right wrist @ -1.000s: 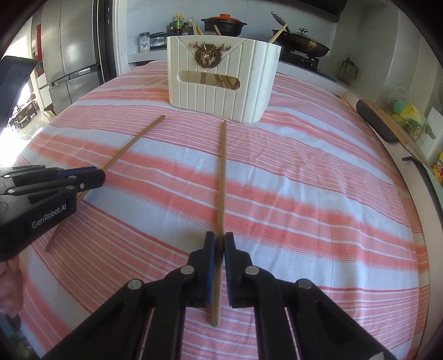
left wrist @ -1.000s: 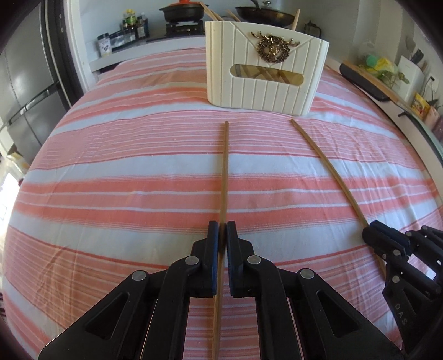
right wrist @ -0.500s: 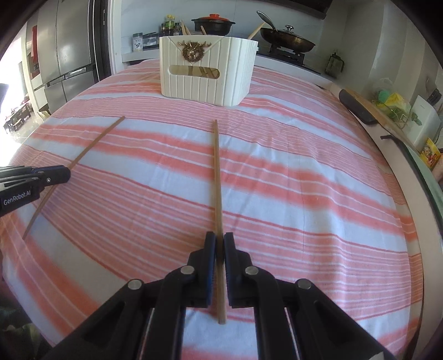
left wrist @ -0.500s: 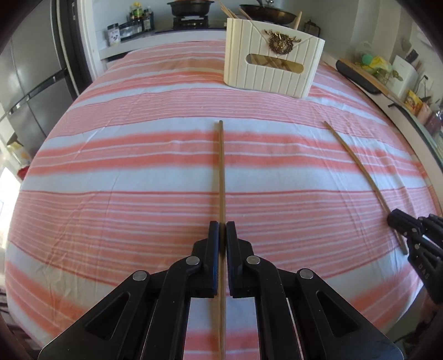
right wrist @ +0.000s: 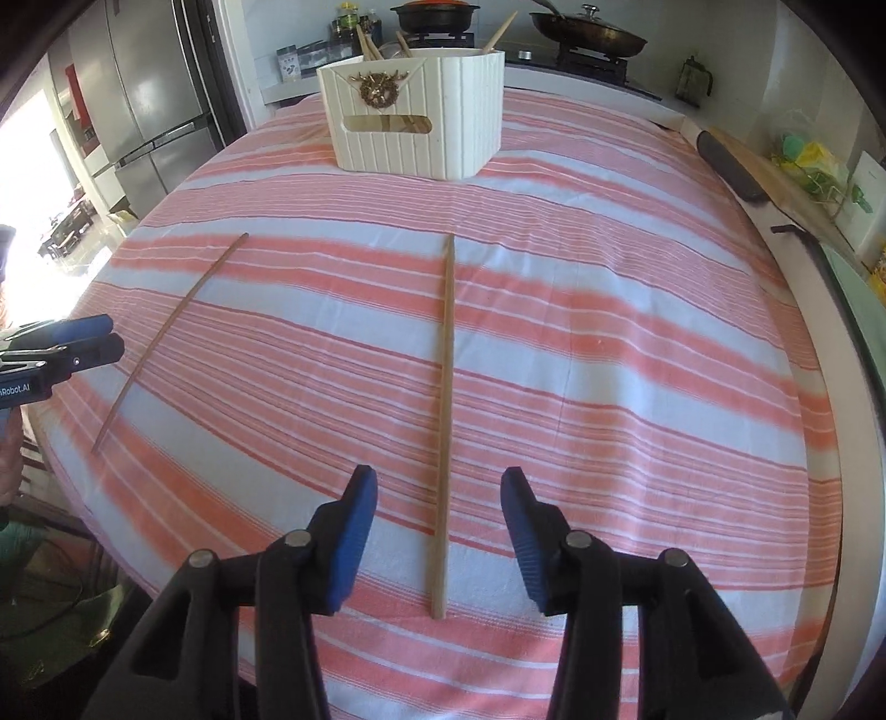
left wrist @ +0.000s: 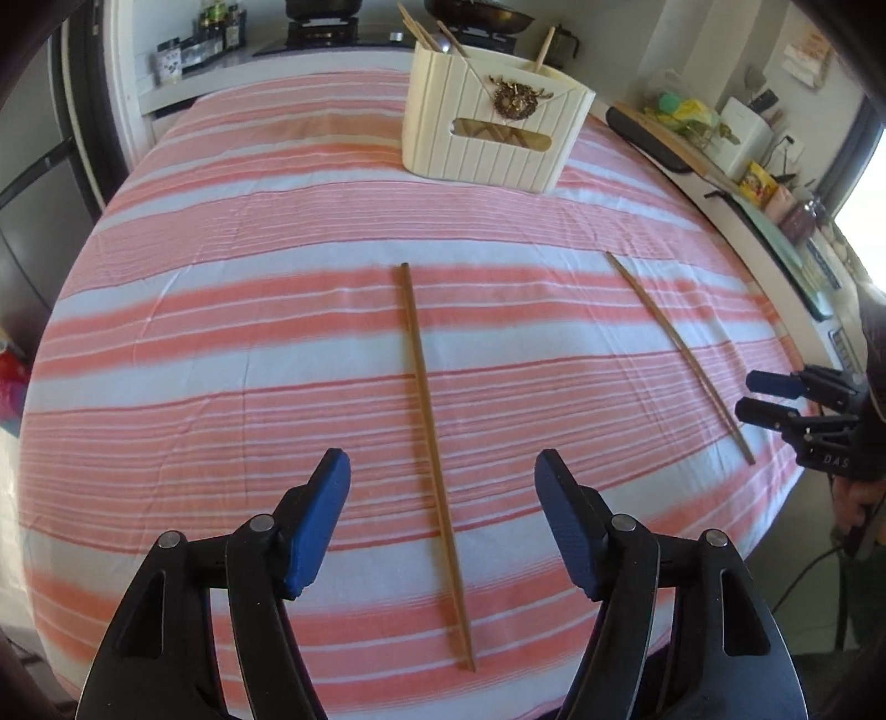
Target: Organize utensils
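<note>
Two long wooden chopsticks lie on the striped tablecloth. The left chopstick (left wrist: 429, 443) lies between the open fingers of my left gripper (left wrist: 443, 476); it also shows in the right wrist view (right wrist: 166, 332). The right chopstick (right wrist: 446, 410) lies between the open fingers of my right gripper (right wrist: 440, 490); it also shows in the left wrist view (left wrist: 678, 349). Neither gripper holds anything. The cream utensil holder (left wrist: 493, 138) stands at the far side, with several utensils sticking out; it also shows in the right wrist view (right wrist: 415, 111).
The table has a pink-and-white striped cloth (left wrist: 249, 332). A stove with pots (right wrist: 587, 33) stands behind the holder. A counter with clutter (left wrist: 747, 166) runs along the right. A steel fridge (right wrist: 144, 99) stands at the left.
Both grippers opened and let go of their chopsticks, which now lie on the cloth. Both grippers pulled back from the holder toward the table's near edge.
</note>
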`<state>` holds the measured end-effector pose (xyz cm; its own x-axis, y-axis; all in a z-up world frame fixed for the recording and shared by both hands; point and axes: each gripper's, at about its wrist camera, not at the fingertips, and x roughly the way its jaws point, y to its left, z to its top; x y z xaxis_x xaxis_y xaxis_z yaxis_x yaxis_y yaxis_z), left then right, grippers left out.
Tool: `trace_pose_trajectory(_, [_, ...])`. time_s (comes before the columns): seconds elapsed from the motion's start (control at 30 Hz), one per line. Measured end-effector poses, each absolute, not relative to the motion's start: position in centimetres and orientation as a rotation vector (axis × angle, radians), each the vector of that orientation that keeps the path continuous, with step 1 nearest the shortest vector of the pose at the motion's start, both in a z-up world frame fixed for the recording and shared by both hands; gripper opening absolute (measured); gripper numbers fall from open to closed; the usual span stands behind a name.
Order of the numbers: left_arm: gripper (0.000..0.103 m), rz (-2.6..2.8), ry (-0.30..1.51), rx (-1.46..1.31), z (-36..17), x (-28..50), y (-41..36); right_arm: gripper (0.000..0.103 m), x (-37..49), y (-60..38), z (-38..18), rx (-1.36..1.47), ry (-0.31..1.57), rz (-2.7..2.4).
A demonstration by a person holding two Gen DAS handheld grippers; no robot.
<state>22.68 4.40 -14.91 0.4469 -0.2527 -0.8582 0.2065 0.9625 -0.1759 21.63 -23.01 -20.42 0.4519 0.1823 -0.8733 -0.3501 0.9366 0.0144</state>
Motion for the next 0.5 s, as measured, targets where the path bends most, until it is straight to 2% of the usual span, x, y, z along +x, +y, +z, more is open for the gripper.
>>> trace_pose_trajectory(0.2, [0.068,-0.281,1.144,0.076,-16.7,26.6,2.9,0.047,26.5,-21.1,-20.2,-0.226,1.117,0.359])
trace_pose_trajectory(0.3, [0.059,-0.254,1.177,0.106,-17.7,28.5,2.9,0.047,29.3,-20.1,-21.1,-0.247,1.135,0.354])
trace_pose_trajectory(0.5, [0.058,-0.212,1.197,0.140,-18.2,30.9,2.8,0.047,33.9,-18.1,-22.7,-0.289,1.136,0.343])
